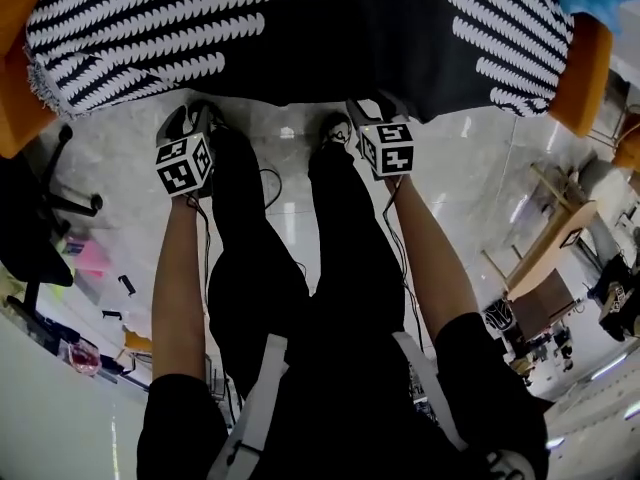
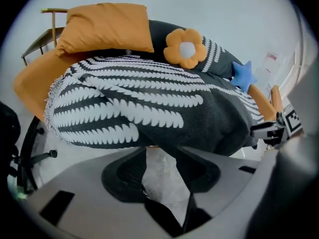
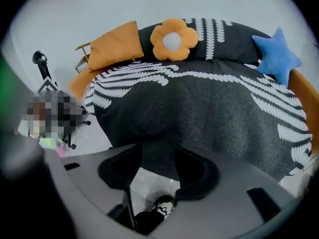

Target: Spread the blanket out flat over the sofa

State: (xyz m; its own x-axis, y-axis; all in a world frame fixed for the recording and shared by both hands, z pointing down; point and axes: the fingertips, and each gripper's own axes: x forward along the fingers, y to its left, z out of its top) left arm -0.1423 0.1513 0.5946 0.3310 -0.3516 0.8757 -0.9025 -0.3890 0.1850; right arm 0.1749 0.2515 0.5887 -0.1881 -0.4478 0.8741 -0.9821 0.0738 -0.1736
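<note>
A black blanket (image 1: 300,28) with white leaf stripes lies over the orange sofa (image 1: 582,73), and its front edge hangs over the seat. Both grippers are held back from that edge, above the pale floor. The left gripper (image 1: 195,118) is open, with only floor showing between its jaws in the left gripper view (image 2: 162,168). The right gripper (image 1: 365,113) is also open and empty (image 3: 158,171), with the blanket (image 3: 199,113) just beyond its tips. The blanket (image 2: 149,108) covers the seat and part of the backrest.
An orange cushion (image 2: 107,28), a flower cushion (image 3: 172,39) and a blue star cushion (image 3: 276,56) lean on the backrest. A black office chair (image 1: 40,218) stands at the left and a wooden stand (image 1: 550,238) at the right. The person's legs (image 1: 260,268) and cables are below.
</note>
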